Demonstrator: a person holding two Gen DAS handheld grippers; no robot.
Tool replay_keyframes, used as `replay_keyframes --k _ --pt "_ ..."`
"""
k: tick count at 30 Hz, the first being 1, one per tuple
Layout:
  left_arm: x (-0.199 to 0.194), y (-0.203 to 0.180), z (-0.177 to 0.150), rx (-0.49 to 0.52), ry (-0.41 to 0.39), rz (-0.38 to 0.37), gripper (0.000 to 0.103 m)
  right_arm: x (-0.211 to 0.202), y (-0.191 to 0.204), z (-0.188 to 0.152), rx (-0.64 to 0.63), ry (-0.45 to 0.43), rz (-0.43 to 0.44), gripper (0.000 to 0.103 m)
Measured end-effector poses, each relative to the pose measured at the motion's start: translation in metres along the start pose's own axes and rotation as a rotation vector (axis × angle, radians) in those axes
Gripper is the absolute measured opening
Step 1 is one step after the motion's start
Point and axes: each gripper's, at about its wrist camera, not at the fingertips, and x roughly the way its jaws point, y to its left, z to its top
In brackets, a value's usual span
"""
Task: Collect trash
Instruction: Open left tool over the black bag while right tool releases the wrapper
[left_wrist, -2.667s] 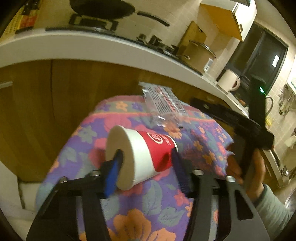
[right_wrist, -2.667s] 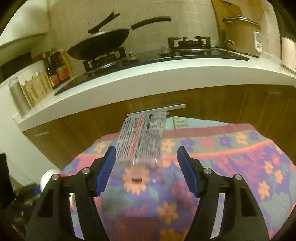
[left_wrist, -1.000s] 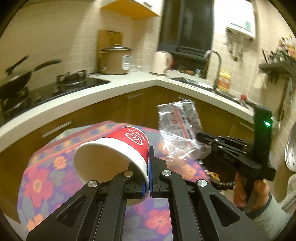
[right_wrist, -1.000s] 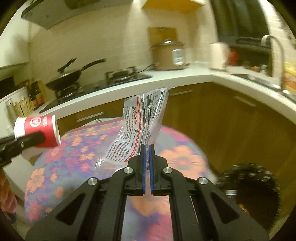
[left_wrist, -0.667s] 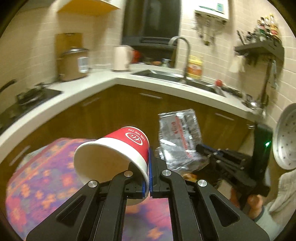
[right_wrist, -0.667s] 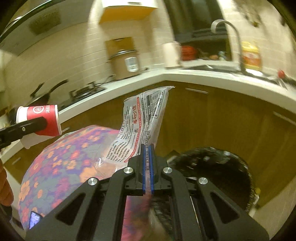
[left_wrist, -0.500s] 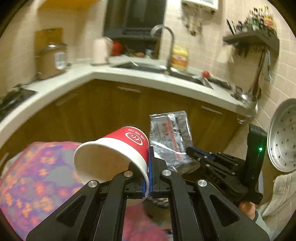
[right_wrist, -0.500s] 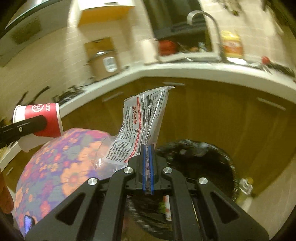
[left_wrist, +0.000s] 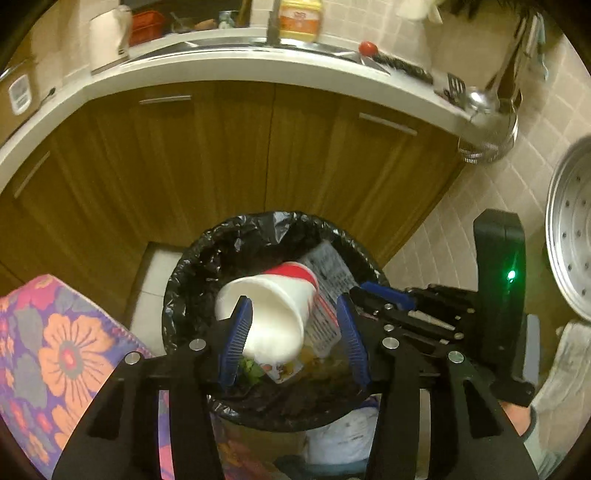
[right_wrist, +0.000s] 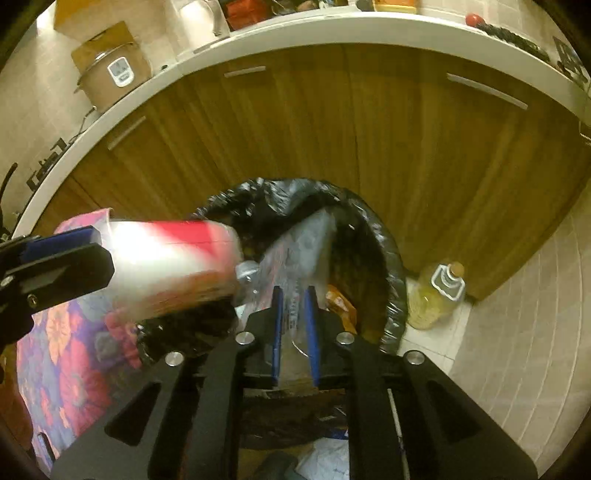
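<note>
A trash bin lined with a black bag (left_wrist: 229, 240) (right_wrist: 388, 254) stands in front of the wooden cabinets. My left gripper (left_wrist: 293, 325) is open over the bin, and the red and white paper cup (left_wrist: 273, 314) is loose between its jaws, tipping down; it appears blurred in the right wrist view (right_wrist: 173, 266). My right gripper (right_wrist: 293, 306) is slightly open over the bin, and the clear printed plastic wrapper (right_wrist: 295, 251) (left_wrist: 325, 273) is slipping out of it into the bin.
A flowered tablecloth (left_wrist: 66, 350) (right_wrist: 66, 350) is at the left. A bottle of yellow oil (right_wrist: 437, 295) stands on the tiled floor right of the bin. Wooden cabinets (left_wrist: 258, 147) and a white countertop lie behind. A metal steamer tray (left_wrist: 572, 236) hangs at the right.
Both grippers swung from the table to above the bin and tilted down. Both opened: the cup and the wrapper have been let go and are dropping.
</note>
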Motion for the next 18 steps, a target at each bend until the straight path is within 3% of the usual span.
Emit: replay_keyframes --k 5,11,14,18 --pt "0.0 0.0 0.0 0.019 0.034 0.014 0.046 -0.001 -0.015 -0.006 0.041 0.012 0.005 0.012" --pt "-0.028 0.014 -0.009 -0.025 -0.034 0.011 0.046 -0.024 -0.003 -0.006 0.038 -0.045 0.018 0.013" --pt "-0.053 0.024 -0.019 -0.059 -0.092 0.025 0.049 -0.039 0.016 -0.008 0.002 -0.085 0.024 0.023" --pt "-0.095 0.038 -0.044 -0.124 -0.188 0.096 0.057 -0.065 0.048 -0.016 -0.059 -0.15 0.044 0.038"
